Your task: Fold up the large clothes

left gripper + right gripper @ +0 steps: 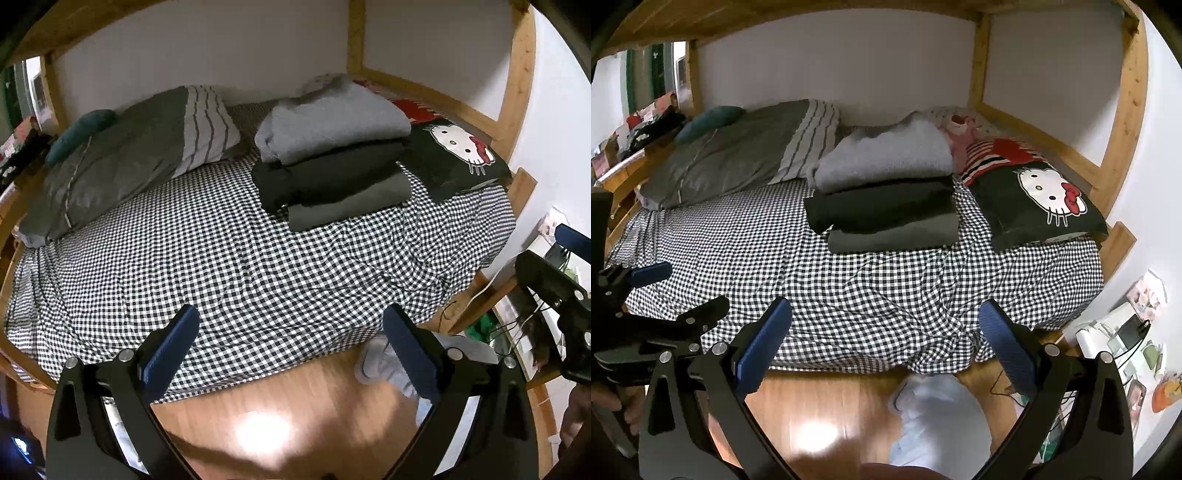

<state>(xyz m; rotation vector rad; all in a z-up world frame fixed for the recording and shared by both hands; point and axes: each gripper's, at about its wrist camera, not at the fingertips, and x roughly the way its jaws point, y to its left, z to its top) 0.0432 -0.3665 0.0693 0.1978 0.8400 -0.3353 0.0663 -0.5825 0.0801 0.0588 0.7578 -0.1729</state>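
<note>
A stack of three folded clothes (332,162) lies on the checkered bed sheet (229,266): light grey on top, black in the middle, dark grey below. It also shows in the right wrist view (886,192). A pale blue garment (934,417) lies crumpled on the wood floor below the bed edge; it also shows in the left wrist view (391,362). My left gripper (291,321) is open and empty above the bed's near edge. My right gripper (886,314) is open and empty, also at the near edge.
A grey striped pillow (122,158) lies at the left, a black Hello Kitty pillow (454,155) at the right. Wooden bunk frame posts (1126,122) surround the bed. A cluttered side shelf (1123,343) with cables stands at the right. The wood floor (820,406) lies below.
</note>
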